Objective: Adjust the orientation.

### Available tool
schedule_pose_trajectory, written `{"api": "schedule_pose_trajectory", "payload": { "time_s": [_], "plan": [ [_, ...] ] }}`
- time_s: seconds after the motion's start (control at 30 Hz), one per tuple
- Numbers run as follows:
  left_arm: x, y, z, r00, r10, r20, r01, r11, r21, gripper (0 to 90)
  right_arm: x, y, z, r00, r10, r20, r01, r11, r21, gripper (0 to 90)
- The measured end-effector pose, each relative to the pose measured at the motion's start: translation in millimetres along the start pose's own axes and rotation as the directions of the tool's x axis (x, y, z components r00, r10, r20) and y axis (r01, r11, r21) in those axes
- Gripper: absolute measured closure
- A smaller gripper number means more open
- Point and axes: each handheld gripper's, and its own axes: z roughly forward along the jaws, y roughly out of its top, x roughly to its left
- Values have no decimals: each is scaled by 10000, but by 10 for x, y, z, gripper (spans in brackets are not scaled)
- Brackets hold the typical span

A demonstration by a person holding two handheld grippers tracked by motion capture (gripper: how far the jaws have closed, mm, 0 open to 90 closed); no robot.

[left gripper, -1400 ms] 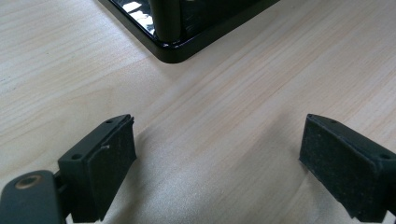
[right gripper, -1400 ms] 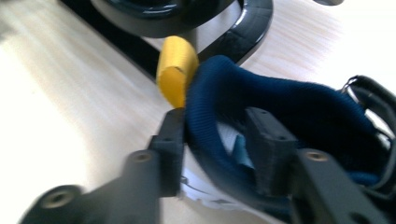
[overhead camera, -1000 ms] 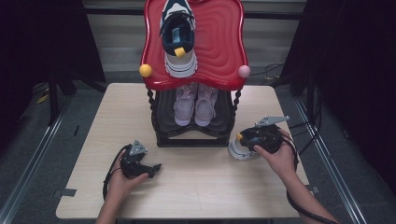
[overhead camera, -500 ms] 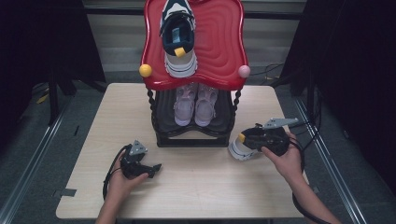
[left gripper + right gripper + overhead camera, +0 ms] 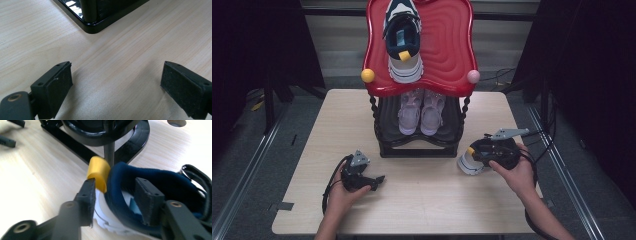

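A white and navy sneaker with a yellow heel tab lies on the wooden table, right of a shoe rack. My right gripper straddles its heel collar: one jaw is outside by the tab, the other inside the opening. The jaws have just been opening, and the inner pad stands a little off the navy collar. My left gripper rests on the table at the front left, open and empty. In its own view the left gripper faces the rack's black base.
The rack has a red wavy top shelf with a matching navy and white sneaker on it. A pair of pink shoes sits on its black lower shelf. Cables trail from both grippers. The table edge runs close behind my right hand.
My right hand and gripper have shifted slightly to the right at the sneaker's heel. The left hand and gripper have not moved.
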Motion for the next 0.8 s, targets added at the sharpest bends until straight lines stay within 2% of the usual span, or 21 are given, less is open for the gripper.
{"api": "schedule_pose_trajectory", "payload": {
  "time_s": [0.17,0.2,0.23,0.27,0.33,0.43,0.5,0.67,0.8],
  "plan": [
    [1,0,1,10000,7,4,-7,10000,0,95,24,44,128,9999,100,-8,-100,9999,4,503],
    [1,0,1,10000,7,10,-7,10000,2,94,25,43,148,9997,243,29,-244,9997,50,516],
    [0,0,1,10000,-7,15,7,10000,-3,94,20,40,162,9994,344,-4,-344,9994,5,588],
    [0,0,1,10000,-4,12,4,10000,-3,94,9,31,171,9991,376,-175,-377,9993,-79,621],
    [-1,0,2,10000,-16,35,16,10000,-1,94,-7,16,152,9990,407,-207,-409,9991,-120,686],
    [-2,1,3,10000,-4,55,4,10000,14,89,-29,-16,69,9984,452,-343,-457,9988,-159,724],
    [-2,1,3,10000,6,56,-6,10000,18,87,-34,-36,18,9973,423,-600,-427,9991,-47,731],
    [-2,1,3,10000,7,58,-7,10000,22,86,11,-135,-129,9962,37,-873,-13,9996,279,735],
    [-2,1,3,10000,6,55,-6,10000,20,86,29,-272,-279,9948,-68,-1017,95,9996,263,734]
  ]
}}
